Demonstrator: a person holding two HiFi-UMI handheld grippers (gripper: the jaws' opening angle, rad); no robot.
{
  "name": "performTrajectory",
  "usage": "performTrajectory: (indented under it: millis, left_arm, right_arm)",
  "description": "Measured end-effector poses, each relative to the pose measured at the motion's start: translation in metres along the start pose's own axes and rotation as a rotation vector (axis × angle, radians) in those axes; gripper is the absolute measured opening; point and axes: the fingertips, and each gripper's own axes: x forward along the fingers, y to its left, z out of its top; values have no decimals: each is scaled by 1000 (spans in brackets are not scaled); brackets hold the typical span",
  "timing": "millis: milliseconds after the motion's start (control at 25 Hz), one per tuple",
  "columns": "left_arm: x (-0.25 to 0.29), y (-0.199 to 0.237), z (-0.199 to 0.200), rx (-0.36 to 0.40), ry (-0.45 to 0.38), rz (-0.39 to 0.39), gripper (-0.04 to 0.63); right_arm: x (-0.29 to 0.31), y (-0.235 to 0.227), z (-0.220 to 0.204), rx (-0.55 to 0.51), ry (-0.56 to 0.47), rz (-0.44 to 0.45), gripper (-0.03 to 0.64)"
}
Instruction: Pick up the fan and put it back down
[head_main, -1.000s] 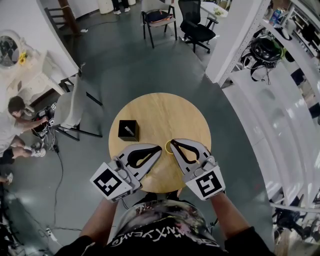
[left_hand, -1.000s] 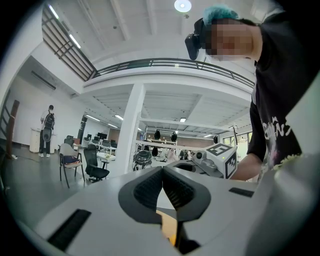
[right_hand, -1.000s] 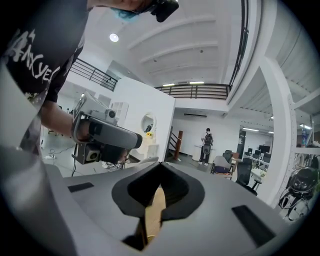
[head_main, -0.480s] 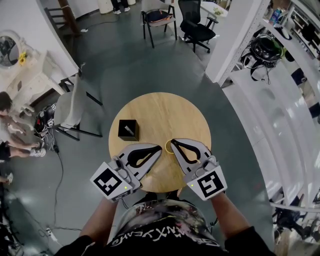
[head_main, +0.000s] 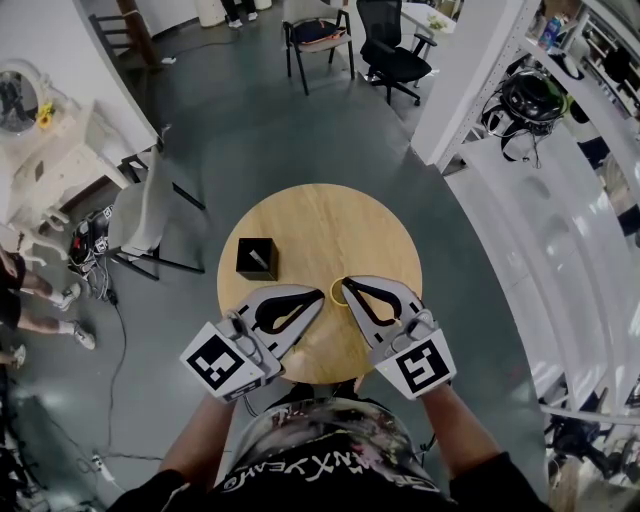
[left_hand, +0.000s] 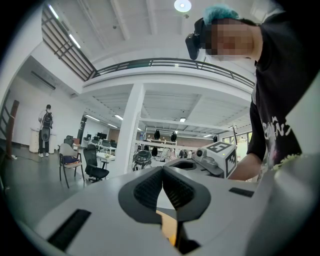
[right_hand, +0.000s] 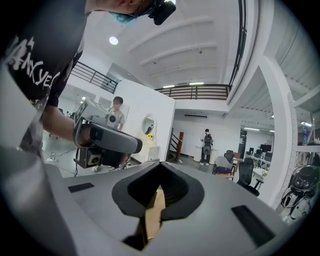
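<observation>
A small black box-shaped thing (head_main: 257, 260), possibly the fan, stands on the left part of the round wooden table (head_main: 340, 225). My left gripper (head_main: 317, 298) hovers over the table's near side, to the right of and nearer than the box, shut and empty. My right gripper (head_main: 346, 285) faces it, also shut with nothing held. Between the two tips lies a yellow ring (head_main: 338, 292). In the left gripper view the left gripper's (left_hand: 163, 172) pads meet, and the right gripper's marker cube (left_hand: 223, 152) shows beyond. In the right gripper view the right gripper's (right_hand: 159, 167) pads also touch.
A grey chair (head_main: 150, 215) stands left of the table, a black office chair (head_main: 392, 55) and another chair (head_main: 318, 35) farther back. A white pillar (head_main: 470, 80) and shelving (head_main: 560, 110) lie to the right. A person's legs (head_main: 25, 290) show at the left edge.
Both grippers have kept still. The person crouching at the left edge has moved mostly out of view.
</observation>
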Motion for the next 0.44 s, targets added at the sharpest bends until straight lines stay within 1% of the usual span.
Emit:
performTrajectory:
  millis: [440]
  left_arm:
    - [-2,-1,1,1,5,-3,18]
  right_arm:
    - [-1,1,4,15,-6,-6,-3]
